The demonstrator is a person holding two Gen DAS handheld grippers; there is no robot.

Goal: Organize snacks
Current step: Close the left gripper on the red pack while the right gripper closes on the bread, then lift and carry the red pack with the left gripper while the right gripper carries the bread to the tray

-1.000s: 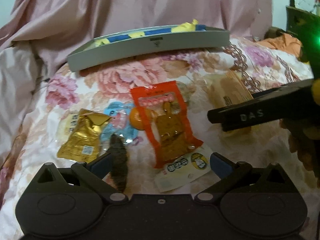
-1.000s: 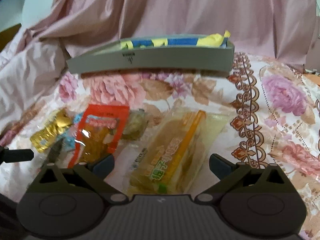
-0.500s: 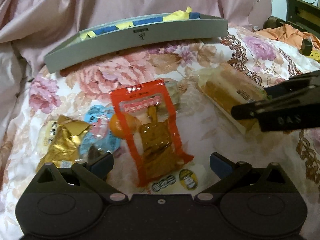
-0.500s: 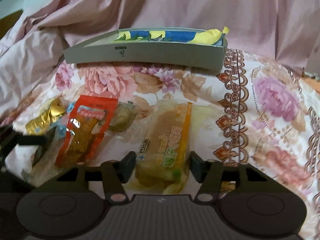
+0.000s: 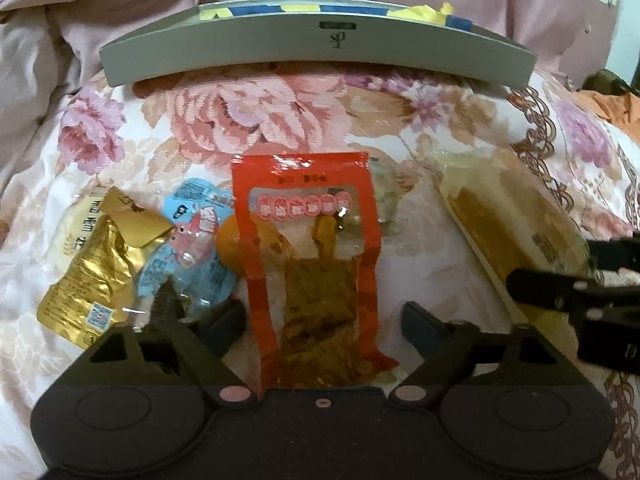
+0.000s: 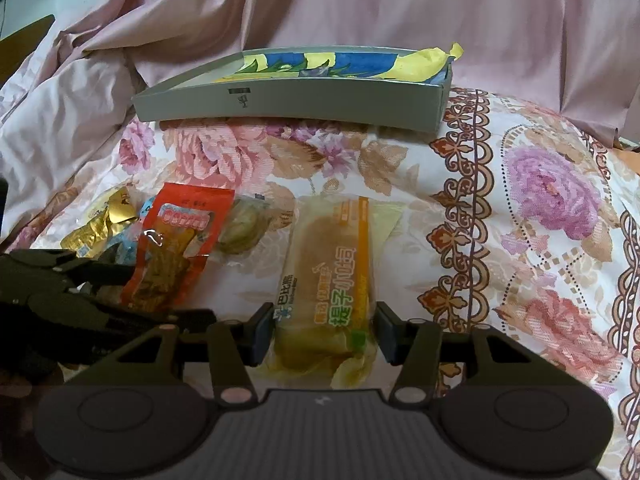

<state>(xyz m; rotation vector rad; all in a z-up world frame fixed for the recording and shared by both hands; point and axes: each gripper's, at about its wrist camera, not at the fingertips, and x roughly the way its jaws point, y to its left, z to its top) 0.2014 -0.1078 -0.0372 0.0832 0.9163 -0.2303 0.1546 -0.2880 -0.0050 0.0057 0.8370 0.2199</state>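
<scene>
The right gripper fingers are pinching a bread packet lying on the floral bed. The left gripper is closing, not yet touching, around a red snack pouch that is hiding the snacks beneath, below a grey tray.

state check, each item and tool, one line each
left tool: jaws closing, astride the red packet, not yet pressing
right tool: shut on the bread pack
red packet: sealed, flat on the bedspread
bread pack: sealed, gripped at its near end
gold pouch: crumpled, lying loose
grey tray: open-topped, holds a blue-yellow wrapper
</scene>
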